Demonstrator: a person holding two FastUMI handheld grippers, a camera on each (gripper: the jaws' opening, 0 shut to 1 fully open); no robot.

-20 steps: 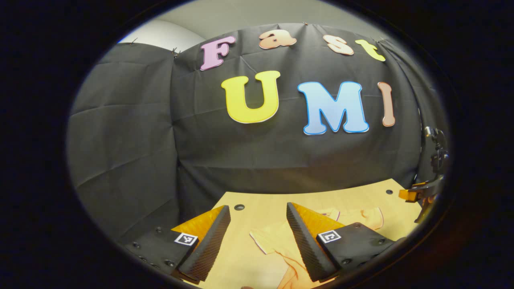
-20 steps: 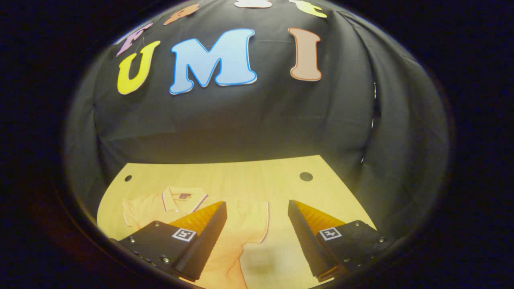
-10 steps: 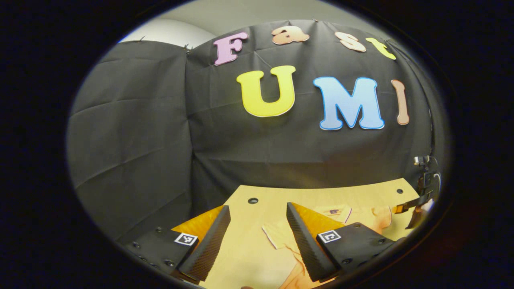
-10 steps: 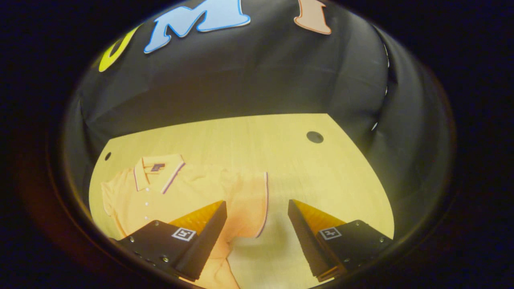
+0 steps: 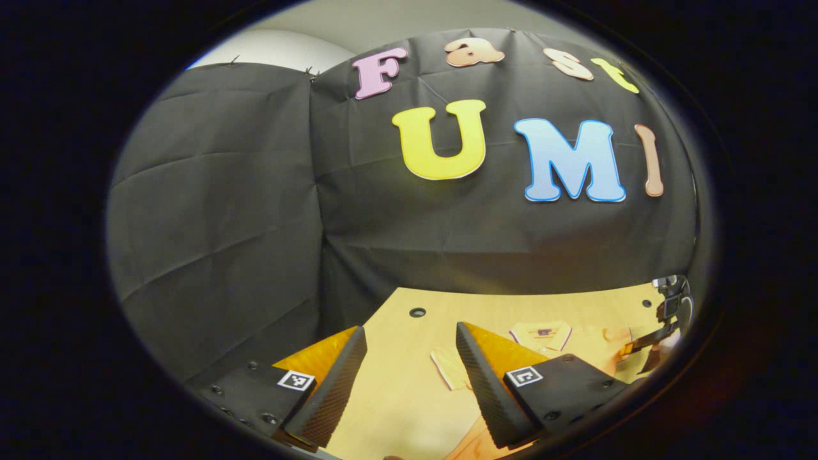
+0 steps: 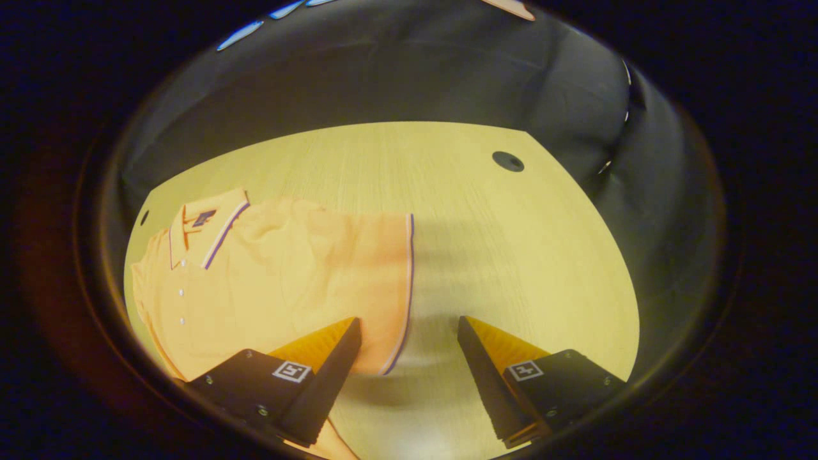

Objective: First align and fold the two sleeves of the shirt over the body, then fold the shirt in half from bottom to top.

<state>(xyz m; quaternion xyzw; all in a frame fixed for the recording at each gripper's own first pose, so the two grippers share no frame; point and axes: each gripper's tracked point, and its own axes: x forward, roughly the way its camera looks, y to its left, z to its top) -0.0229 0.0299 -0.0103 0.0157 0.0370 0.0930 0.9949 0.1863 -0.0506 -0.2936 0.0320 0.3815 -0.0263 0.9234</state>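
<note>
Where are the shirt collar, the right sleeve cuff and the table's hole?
shirt collar point(image 6: 206, 225), right gripper view, striped collar edge.
right sleeve cuff point(image 6: 408, 275), right gripper view, striped hem.
table hole point(image 6: 508, 161), right gripper view, its dark centre.

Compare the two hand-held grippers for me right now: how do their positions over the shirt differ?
The right hand-held gripper points down at the table, its fingers straddling the trimmed cuff of the shirt's sleeve. The left hand-held gripper looks more level toward the booth wall, with bare table between its fingers and the other sleeve just beyond, beside its right finger. Both are open and hold nothing; the shirt lies flat, unfolded.
</note>
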